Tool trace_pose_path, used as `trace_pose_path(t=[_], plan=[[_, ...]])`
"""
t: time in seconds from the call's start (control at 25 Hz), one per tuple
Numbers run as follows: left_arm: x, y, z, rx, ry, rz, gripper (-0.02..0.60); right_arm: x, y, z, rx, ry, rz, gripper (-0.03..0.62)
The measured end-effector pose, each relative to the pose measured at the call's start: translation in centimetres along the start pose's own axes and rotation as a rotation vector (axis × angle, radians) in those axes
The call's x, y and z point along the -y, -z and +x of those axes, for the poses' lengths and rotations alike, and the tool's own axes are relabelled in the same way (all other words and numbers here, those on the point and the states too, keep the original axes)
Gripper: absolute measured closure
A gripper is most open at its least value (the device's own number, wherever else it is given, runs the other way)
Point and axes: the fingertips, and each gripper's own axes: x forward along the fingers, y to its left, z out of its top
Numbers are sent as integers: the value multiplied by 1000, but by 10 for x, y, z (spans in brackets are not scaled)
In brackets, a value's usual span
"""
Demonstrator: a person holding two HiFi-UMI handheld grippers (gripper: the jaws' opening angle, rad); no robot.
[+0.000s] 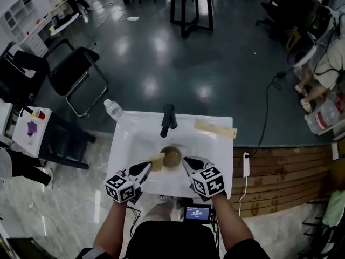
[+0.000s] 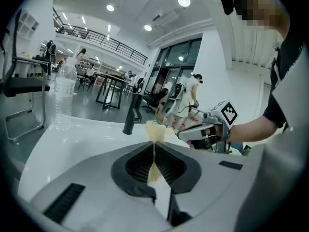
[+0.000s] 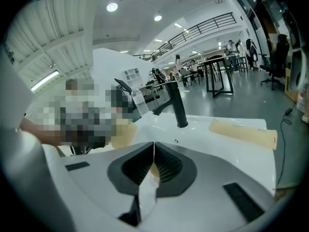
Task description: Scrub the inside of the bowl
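The bowl (image 1: 171,156), brown outside and paler within, sits open side up at the bottom of the white sink basin (image 1: 132,139), just in front of the black faucet (image 1: 168,120). I can see nothing inside it, though it is small in the head view. The coming move turns on the scrub pad (image 1: 157,161). This thin, straw-coloured piece sticks out past the tips of the left gripper (image 1: 150,165), just beside the bowl's left rim and seemingly over it. The bowl's hollow therefore lies ahead and to the right of the pad and a little below it, so a short push inward and down should put the pad on the inner wall. The left jaws are closed tight on the pad, which runs up between them on edge. The right gripper (image 1: 186,161) comes in from the other side, its tips at the bowl's right rim, so both hands are about equally near. Its jaws are pressed together with nothing clearly pinched. A tan sliver shows low in the gap (probably the bowl seen beyond), and I cannot tell whether the tips touch the rim. It could serve to steady the bowl. Further out, a flat tan pad (image 1: 215,127) lies on the sink's back right edge and a clear water bottle (image 1: 113,109) lies at its back left corner.
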Motion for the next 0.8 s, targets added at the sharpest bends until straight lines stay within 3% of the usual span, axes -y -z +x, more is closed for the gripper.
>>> trace_pose_path(t=[0.28,0.48,0.6,0.8], plan=[[-30,8,33,-172,120,91,568,10,9,40,-71,-8,73,581],[-52,20,50,-277,193,180,569,19,20,69,-120,32,105,531],[-59,33,63,-337,215,209,568,25,34,85,-169,47,130,491],[-57,53,88,-434,241,281,568,50,63,107,-258,105,177,487]])
